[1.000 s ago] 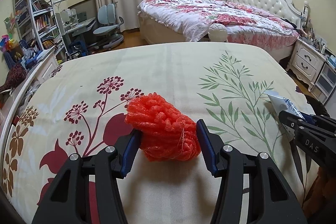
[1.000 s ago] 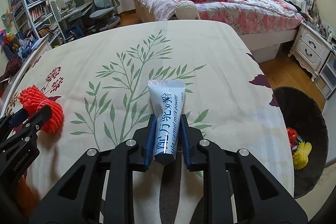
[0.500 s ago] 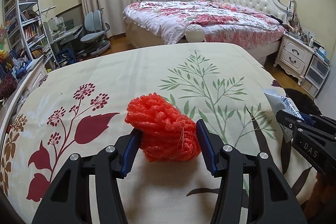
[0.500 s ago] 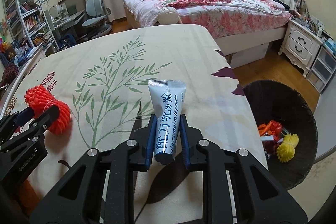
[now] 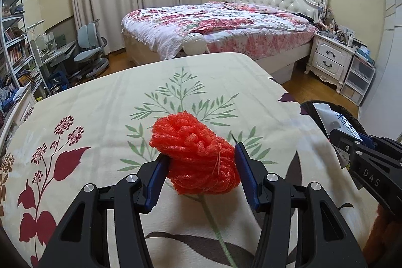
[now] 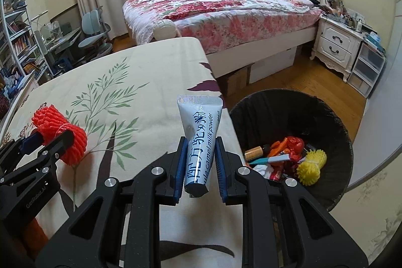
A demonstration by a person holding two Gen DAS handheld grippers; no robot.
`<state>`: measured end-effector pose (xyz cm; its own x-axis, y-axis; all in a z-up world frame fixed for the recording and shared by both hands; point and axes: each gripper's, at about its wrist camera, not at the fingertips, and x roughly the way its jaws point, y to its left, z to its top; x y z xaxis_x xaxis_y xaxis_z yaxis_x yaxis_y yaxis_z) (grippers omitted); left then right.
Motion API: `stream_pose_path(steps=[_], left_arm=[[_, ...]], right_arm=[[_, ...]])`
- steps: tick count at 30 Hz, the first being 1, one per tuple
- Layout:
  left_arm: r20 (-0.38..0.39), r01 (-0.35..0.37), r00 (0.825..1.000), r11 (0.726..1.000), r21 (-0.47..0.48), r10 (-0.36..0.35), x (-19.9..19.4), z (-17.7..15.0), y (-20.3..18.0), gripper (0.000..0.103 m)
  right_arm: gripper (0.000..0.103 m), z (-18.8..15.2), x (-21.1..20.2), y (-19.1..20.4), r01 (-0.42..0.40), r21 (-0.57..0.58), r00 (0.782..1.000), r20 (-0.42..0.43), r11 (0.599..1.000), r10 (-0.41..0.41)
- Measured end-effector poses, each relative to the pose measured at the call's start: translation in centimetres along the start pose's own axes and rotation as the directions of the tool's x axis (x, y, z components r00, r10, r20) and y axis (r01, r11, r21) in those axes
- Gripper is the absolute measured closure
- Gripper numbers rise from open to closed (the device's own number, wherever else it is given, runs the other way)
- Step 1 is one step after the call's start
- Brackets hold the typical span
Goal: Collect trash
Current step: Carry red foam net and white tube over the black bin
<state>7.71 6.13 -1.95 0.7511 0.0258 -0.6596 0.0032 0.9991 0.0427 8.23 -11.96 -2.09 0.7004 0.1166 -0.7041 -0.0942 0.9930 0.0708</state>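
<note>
We held the left gripper (image 5: 199, 168) over the cream bedspread printed with green leaves and dark red flowers (image 5: 105, 102), its blue pads clamped on a crumpled orange-red foam net sleeve (image 5: 194, 155) raised clear of the cloth. To its right, our right gripper (image 6: 199, 163) had its pads pressed tight on a pale blue-and-white camel milk powder sachet (image 6: 199, 140), upright near the bed's edge. Farthest right, on the wooden floor, stood the round black-lined trash bin (image 6: 336, 195), holding a yellow foam net (image 6: 311, 166) and other scraps.
</note>
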Motion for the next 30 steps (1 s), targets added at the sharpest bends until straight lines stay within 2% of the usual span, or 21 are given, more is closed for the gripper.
stream_pose_path(steps=[8,16,20,30], left_arm=[[0.02,0.076,0.997,0.996,0.055,-0.077,0.2,1.4,-4.5,0.05],[0.047,0.15,0.987,0.982,0.113,-0.156,0.6,3.1,-9.2,0.05],[0.065,0.166,0.982,0.977,0.132,-0.175,1.0,3.8,-11.2,0.05],[0.041,0.184,0.98,0.97,0.157,-0.193,4.3,4.7,-15.2,0.05]], right_arm=[[0.082,-0.2,-0.9,-4.5,0.072,0.067,0.997,0.019,0.995,-0.073],[0.082,0.1,-1.1,-8.7,0.132,0.126,0.99,0.035,0.983,-0.138],[0.082,0.3,-1.0,-10.4,0.157,0.146,0.985,0.044,0.977,-0.165],[0.082,0.6,0.2,-13.6,0.19,0.187,0.979,0.043,0.964,-0.201]])
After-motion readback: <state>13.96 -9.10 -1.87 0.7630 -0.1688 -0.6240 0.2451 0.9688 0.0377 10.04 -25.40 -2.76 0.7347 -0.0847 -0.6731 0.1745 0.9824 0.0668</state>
